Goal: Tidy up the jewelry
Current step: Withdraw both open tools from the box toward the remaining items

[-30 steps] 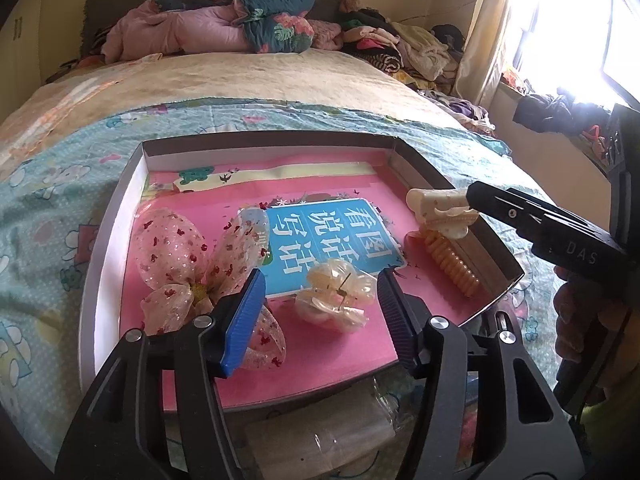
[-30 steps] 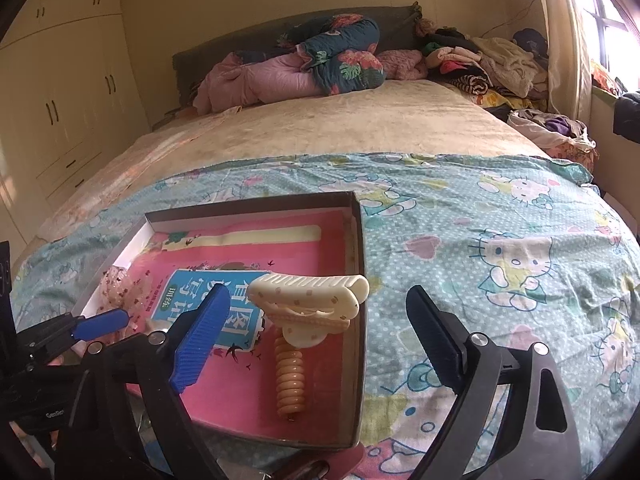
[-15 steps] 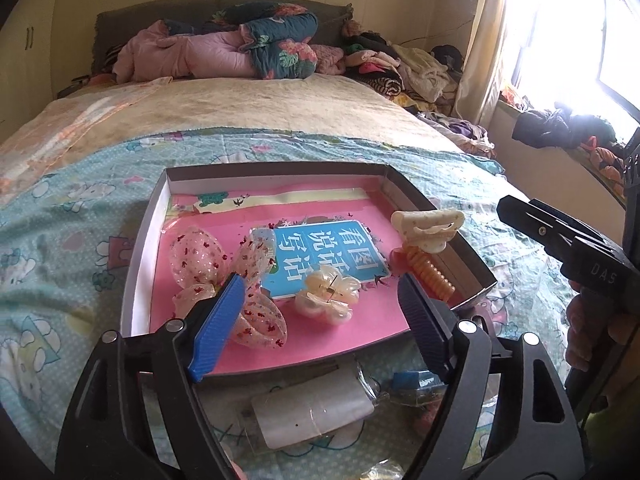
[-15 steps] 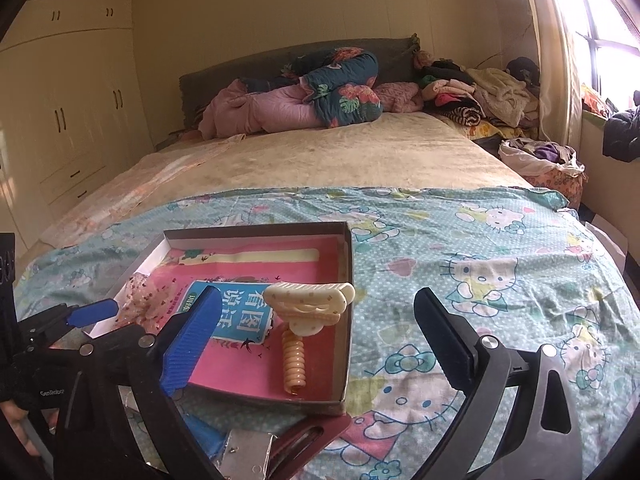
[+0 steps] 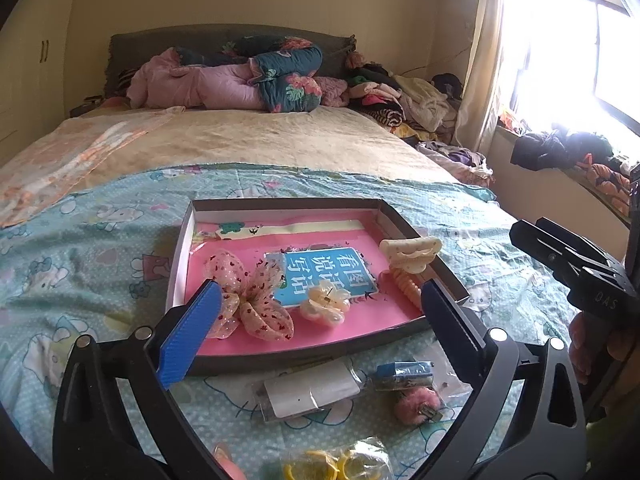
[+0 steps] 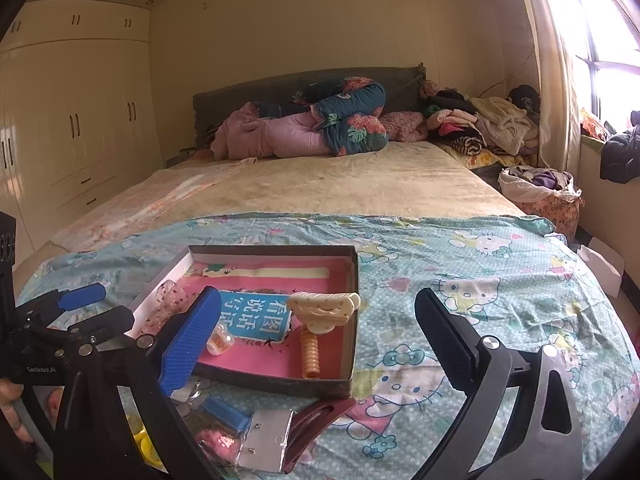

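Note:
A shallow box point(image 5: 280, 354) with a pink floor lies on the bed; it also shows in the right wrist view point(image 6: 348, 384). In it are a dotted fabric bow point(image 5: 248, 304), a cream flower clip point(image 5: 325, 304), a cream claw clip point(image 5: 412, 254) point(image 6: 324, 310) and an orange spiral hair tie point(image 5: 406, 286) point(image 6: 310, 356). My left gripper point(image 5: 316, 332) is open and empty, held back above the box's near edge. My right gripper point(image 6: 316, 344) is open and empty, to the right of the box.
Small packets lie on the bedspread before the box: a white packet point(image 5: 312, 392), a blue item point(image 5: 404, 372), a pink fluffy clip point(image 5: 416, 402), yellow rings point(image 5: 340, 466), a dark red clip point(image 6: 316, 420). Bedding and clothes are piled at the far end.
Both grippers have drawn back and up from the box, so it looks smaller and the packets in front have come into view. Both stay open and empty.

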{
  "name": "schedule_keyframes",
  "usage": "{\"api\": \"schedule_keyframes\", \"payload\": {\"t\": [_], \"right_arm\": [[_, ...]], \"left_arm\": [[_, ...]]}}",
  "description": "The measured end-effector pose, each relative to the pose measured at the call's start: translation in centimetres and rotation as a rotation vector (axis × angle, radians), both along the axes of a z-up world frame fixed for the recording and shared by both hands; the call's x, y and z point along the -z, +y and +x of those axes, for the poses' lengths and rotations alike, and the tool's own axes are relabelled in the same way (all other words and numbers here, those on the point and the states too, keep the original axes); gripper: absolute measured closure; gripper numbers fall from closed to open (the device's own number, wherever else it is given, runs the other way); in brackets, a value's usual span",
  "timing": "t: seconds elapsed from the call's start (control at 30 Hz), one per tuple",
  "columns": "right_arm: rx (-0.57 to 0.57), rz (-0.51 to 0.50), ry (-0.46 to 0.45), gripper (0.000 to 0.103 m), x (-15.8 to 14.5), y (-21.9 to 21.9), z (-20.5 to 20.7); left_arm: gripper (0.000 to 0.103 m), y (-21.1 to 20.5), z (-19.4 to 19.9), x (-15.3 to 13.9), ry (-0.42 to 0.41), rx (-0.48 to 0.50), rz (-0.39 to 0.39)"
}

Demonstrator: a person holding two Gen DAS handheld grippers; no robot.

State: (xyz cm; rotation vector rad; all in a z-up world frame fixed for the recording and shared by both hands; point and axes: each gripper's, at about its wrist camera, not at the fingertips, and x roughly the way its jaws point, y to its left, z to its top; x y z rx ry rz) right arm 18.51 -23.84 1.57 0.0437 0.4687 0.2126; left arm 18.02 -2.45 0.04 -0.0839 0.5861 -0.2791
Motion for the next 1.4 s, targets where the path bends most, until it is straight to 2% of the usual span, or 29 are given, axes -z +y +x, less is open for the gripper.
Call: {"api": "schedule_keyframes", "payload": {"t": [0.37,0.7,1.33,1.4], "right_arm": [[-0.022,-0.02,-0.033,0.008,-0.8,0.5,-3.1],[-0.052,-0.035,-0.012,0.008,0.3,1.5,-5.1],[-0.118,-0.042,0.113,0.009,5.1,4.0,-5.8],[-0.129,-0.042,0.137,0.015,5.7,4.3,-5.6]], "left_arm": [[0.012,1.2,-2.2,-0.8,-0.029,-0.02,-0.016],[0.012,1.7,-4.1,0.1,-0.022,-0.024,0.012],[0.011,3.3,-5.9,3.2,0.057,-0.038,0.044],[0.012,3.5,-6.0,3.5,0.066,-0.041,0.051]]}}
